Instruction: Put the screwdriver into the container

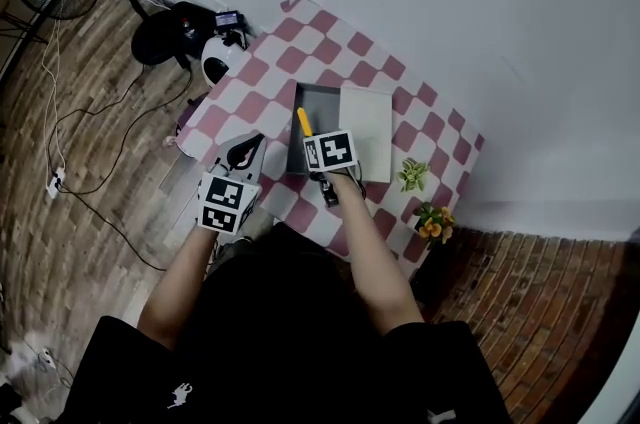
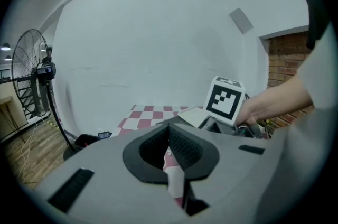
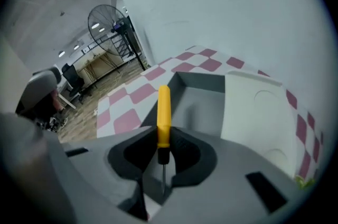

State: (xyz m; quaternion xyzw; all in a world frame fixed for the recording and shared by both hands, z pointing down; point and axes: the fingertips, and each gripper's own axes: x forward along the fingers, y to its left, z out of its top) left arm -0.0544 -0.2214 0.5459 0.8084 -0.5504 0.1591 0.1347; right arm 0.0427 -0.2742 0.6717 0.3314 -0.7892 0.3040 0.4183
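While right tongs (image 3: pixel 161 151) pinch yellow screwdriver (image 3: pixel 164 112) tight, handle sticks out over grey container (image 3: pixel 203 106) on checkered tabletop (image 1: pixel 270 72). Left tongs (image 2: pixel 169 136) closed, holding nothing.

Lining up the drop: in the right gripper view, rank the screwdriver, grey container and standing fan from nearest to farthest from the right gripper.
1. Screwdriver: clamped in the right gripper's jaws.
2. Grey container: directly ahead, open.
3. Standing fan: far back, left.
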